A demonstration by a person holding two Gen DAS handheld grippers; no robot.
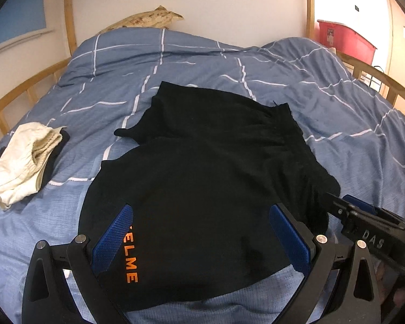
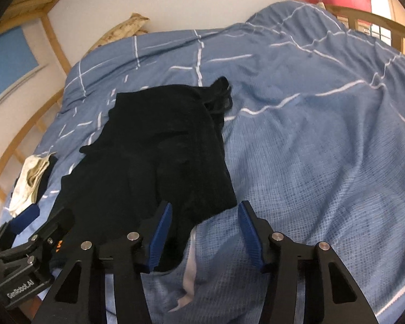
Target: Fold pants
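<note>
L fingers: my left gripper (image 1: 201, 239) has its blue-padded fingers (image 1: 113, 239) spread wide apart, nothing clamped; they hover over the near end of the pants, one pad either side of the cloth.
R fingers: my right gripper (image 2: 204, 233) is also spread apart, holding nothing; the inner pad is over the pants' near right corner, the outer pad over bare duvet.
Pants: black pants (image 1: 202, 178) lie on the bed, roughly mid-bed and toward my side. Looks folded over lengthwise, w/ a rumpled gathered end at the far side and a small flap sticking out left. Fabric dark and matte, few details readable.
Writing on pants: orange letters "ELME" run along the near left edge; the first letter is hidden behind my left pad.
Writing on rig: "DAS" on the right gripper body as seen from the left cam; "GenRobot.AI" on the left gripper body from the right cam.
Bed: blue duvet (image 1: 324, 102) w/ white grid lines, wooden frame around.
Other cloth: cream garment (image 1: 21, 164) lying left of the pants, well apart.
Background: red bin (image 1: 345, 40) far right.
</note>
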